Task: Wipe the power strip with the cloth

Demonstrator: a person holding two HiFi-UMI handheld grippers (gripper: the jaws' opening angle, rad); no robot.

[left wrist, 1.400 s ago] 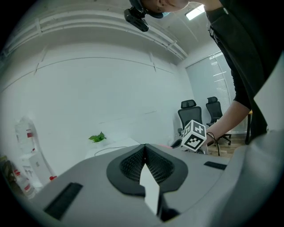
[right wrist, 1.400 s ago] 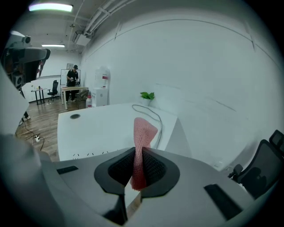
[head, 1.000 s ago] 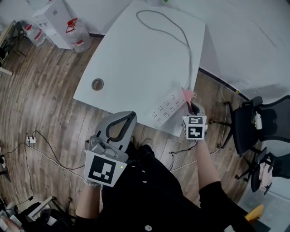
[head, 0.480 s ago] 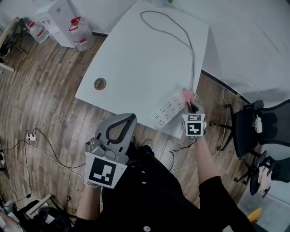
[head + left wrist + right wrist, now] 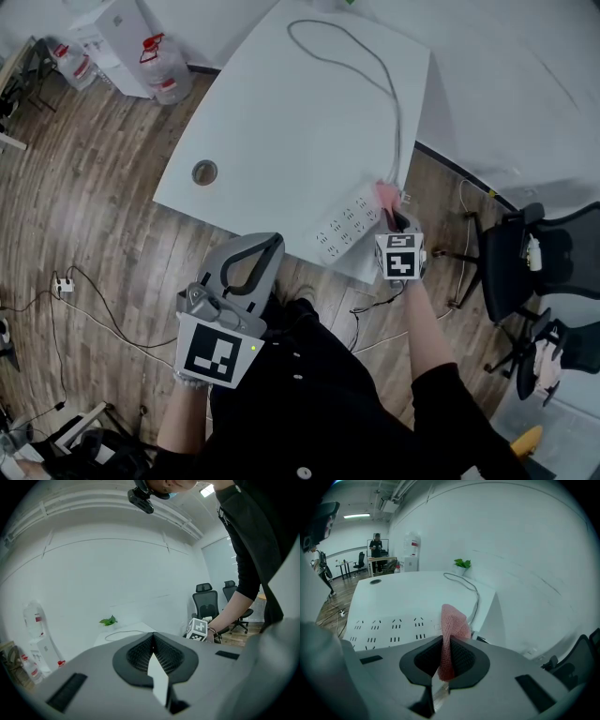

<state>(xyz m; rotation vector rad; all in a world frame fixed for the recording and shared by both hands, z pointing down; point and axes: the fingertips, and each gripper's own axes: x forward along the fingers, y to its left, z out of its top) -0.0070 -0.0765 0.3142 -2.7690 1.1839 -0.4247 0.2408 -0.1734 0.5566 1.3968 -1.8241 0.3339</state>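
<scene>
Part of the pink mesh cloth (image 5: 452, 625) is hidden between the jaws of the right gripper (image 5: 446, 656), which are clenched on it; only its folded top stands out. In the head view this gripper covers the cable end of the power strip (image 5: 345, 225). The right arm is stretched forward to the near edge of the white table (image 5: 281, 122), where the flat white strip lies. The left gripper (image 5: 267, 242) is low by the body, jaws pressed together, empty.
</scene>
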